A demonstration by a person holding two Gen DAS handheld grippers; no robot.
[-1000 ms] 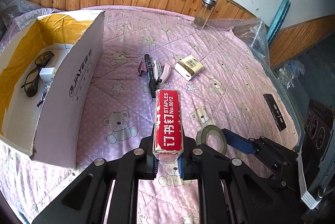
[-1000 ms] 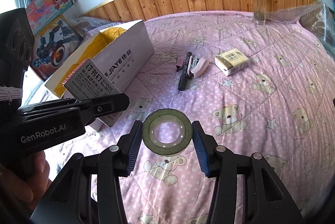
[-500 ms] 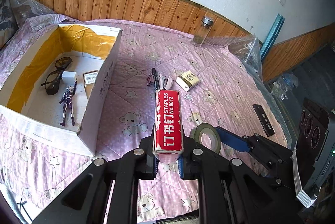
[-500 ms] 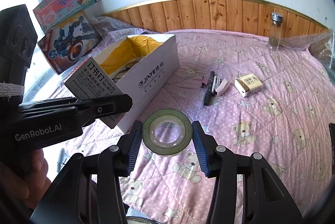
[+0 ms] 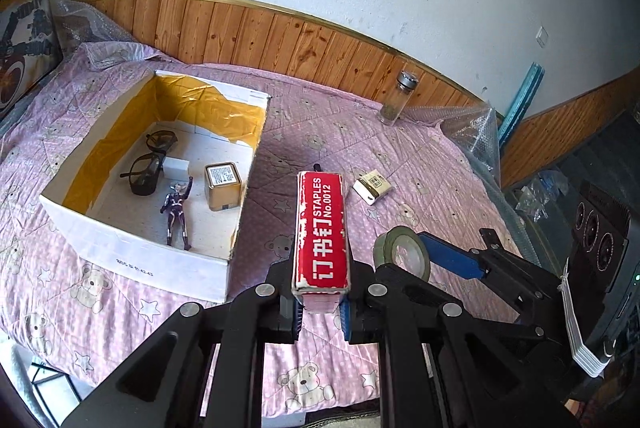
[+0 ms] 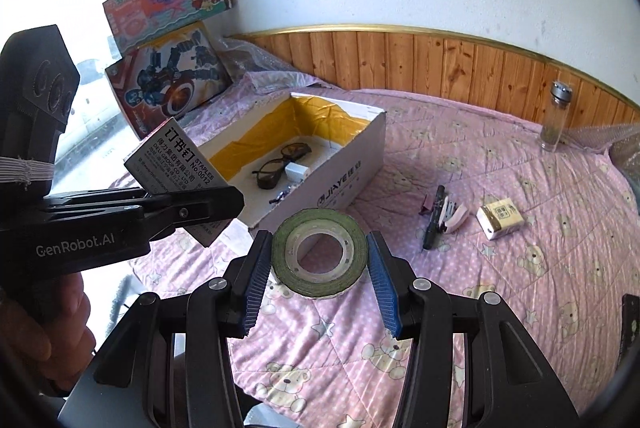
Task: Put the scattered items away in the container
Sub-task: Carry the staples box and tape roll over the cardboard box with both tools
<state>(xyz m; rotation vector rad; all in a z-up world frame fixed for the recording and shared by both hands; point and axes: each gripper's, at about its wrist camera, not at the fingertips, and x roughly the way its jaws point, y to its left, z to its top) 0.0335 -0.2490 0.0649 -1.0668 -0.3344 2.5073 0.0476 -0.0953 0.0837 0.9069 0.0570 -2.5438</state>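
Note:
My left gripper (image 5: 320, 302) is shut on a red staples box (image 5: 322, 232), held in the air above the pink bedspread, right of the white cardboard box (image 5: 160, 264). That cardboard box (image 6: 344, 164) is open and holds glasses (image 5: 150, 164), a small figure (image 5: 176, 212), a gold tin (image 5: 222, 186) and a white block. My right gripper (image 6: 319, 274) is shut on a green tape roll (image 6: 319, 258), also aloft, just right of the left gripper. The staples box (image 6: 176, 164) shows grey from this side. On the bed lie a marker (image 6: 434, 224), a pink stapler (image 6: 454, 218) and a cream packet (image 6: 500, 218).
A glass jar (image 5: 398, 100) stands by the wood-panelled wall. Toy boxes (image 6: 168, 76) lean at the bed's far left corner. A dark remote (image 6: 630, 324) lies at the bed's right edge. Bubble wrap (image 5: 472, 128) sits at the far right. A hand (image 6: 44, 340) holds the left gripper.
Both grippers have risen and pulled back from the bed with their loads, so more of the cardboard box's inside and the wall shows. Nothing on the bed moved.

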